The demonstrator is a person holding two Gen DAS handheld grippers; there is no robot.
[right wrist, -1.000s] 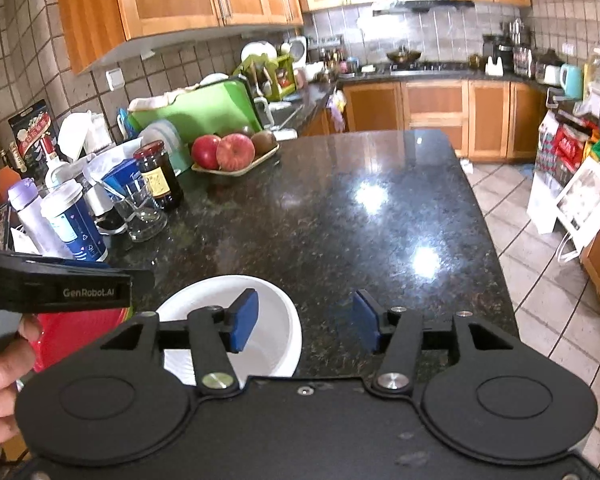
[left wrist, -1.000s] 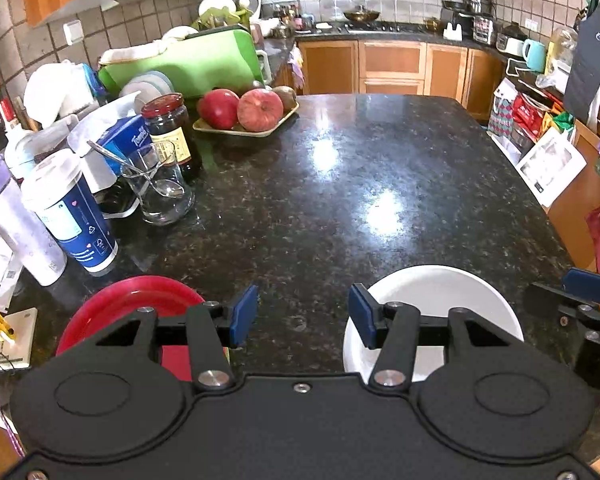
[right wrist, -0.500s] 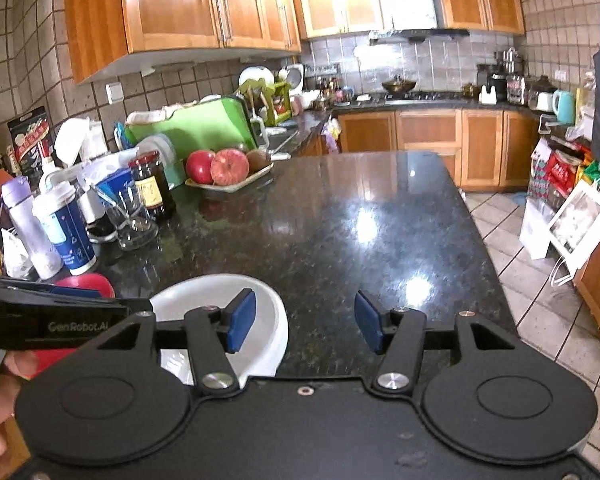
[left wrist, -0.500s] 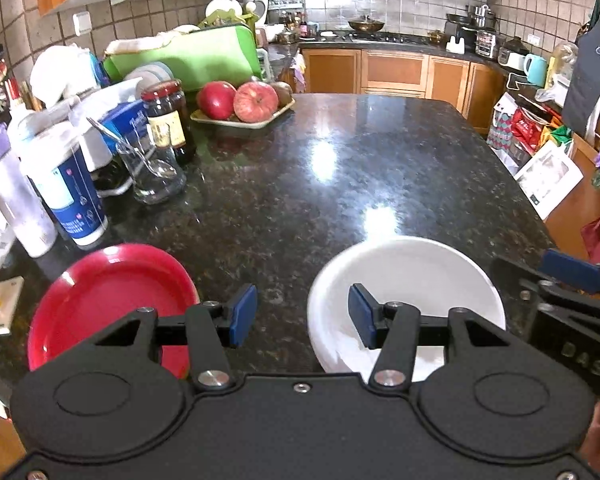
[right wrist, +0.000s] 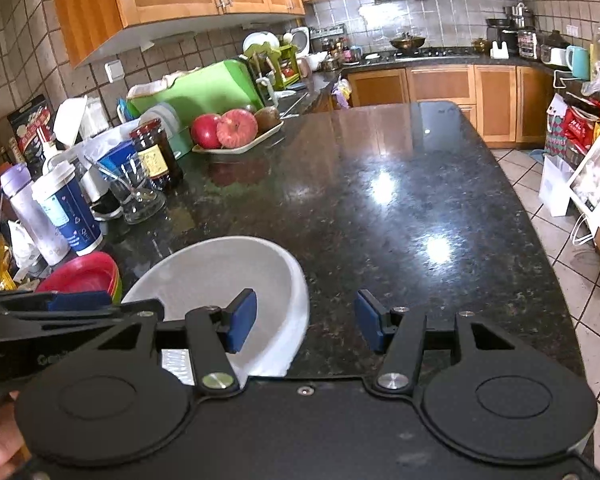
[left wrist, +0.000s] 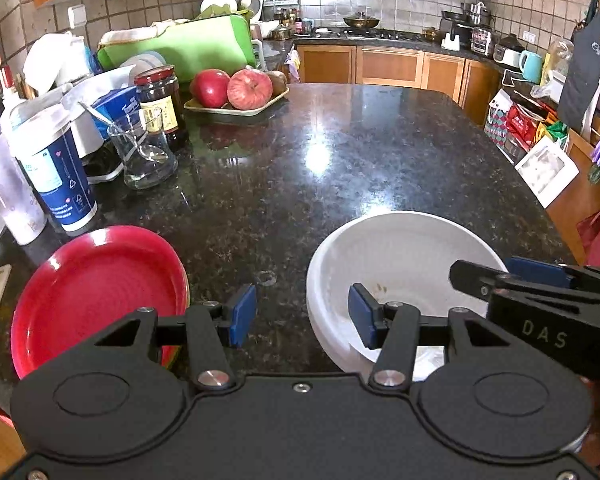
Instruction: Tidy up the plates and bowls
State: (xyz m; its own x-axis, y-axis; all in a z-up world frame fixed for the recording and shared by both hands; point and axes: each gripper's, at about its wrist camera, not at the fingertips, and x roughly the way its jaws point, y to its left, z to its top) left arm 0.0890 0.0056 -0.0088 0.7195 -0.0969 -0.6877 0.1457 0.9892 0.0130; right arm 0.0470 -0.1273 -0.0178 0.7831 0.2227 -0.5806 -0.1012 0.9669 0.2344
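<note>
A red plate point(left wrist: 96, 292) lies on the dark granite counter point(left wrist: 320, 152) at the near left; it looks stacked on other coloured plates point(right wrist: 82, 274). A white bowl point(left wrist: 400, 256) sits to its right near the front edge. My left gripper point(left wrist: 302, 316) hovers open over bare counter between plate and bowl, its right pad above the bowl's left rim. In the right wrist view my right gripper point(right wrist: 306, 322) is open, straddling the white bowl's point(right wrist: 220, 272) right rim, left pad over the bowl, right pad over the counter. Nothing is held.
Along the counter's left stand a blue paper cup point(left wrist: 54, 172), a purple bottle point(left wrist: 2, 184), a glass with a spoon point(left wrist: 142, 152), a dark jar point(left wrist: 160, 100) and a fruit tray with apples point(left wrist: 236, 92). The counter's right edge drops to a tiled floor point(right wrist: 572, 248).
Both grippers have sunk toward the counter. The red plate and white bowl now show more fully and sit higher in the views. Both sets of jaws stay apart as before.
</note>
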